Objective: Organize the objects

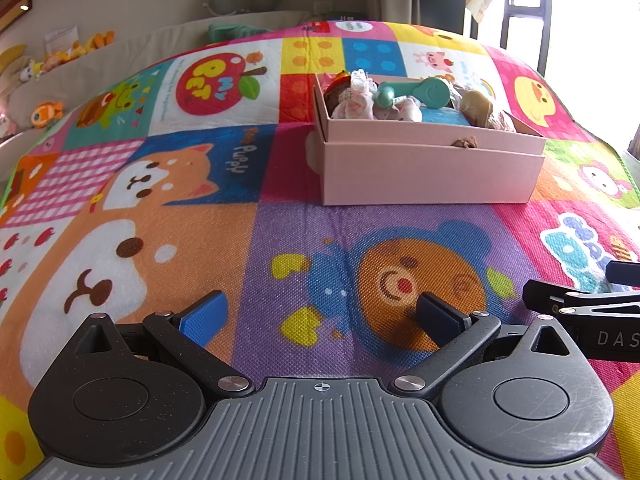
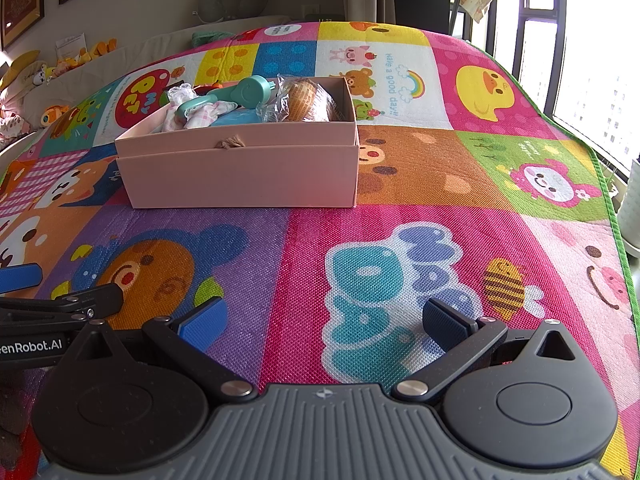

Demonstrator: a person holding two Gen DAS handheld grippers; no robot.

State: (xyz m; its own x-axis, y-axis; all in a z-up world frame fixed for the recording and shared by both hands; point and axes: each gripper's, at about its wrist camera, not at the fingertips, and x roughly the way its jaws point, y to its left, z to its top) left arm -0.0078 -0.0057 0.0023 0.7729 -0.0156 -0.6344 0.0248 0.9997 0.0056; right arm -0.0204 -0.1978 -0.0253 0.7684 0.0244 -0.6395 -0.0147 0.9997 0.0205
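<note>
A pink cardboard box (image 1: pixel 432 176) sits on the colourful play mat (image 1: pixel 280 240), nested in its lid; it also shows in the right wrist view (image 2: pixel 240 176). Inside lie a teal toy phone handset (image 1: pixel 416 93) (image 2: pixel 240 92), frilly white-pink cloth (image 1: pixel 360 100) (image 2: pixel 200 114), a brown waffle-pattern toy in clear wrap (image 2: pixel 306 98) (image 1: pixel 478 106) and a blue item (image 2: pixel 236 118). My left gripper (image 1: pixel 322 318) is open and empty, low over the mat, well short of the box. My right gripper (image 2: pixel 324 320) is open and empty beside it.
The right gripper's body (image 1: pixel 592 312) shows at the left view's right edge, the left gripper's body (image 2: pixel 52 312) at the right view's left edge. Plush toys (image 1: pixel 60 56) line a beige cushion behind. A window (image 2: pixel 592 60) and the mat's edge (image 2: pixel 616 208) lie to the right.
</note>
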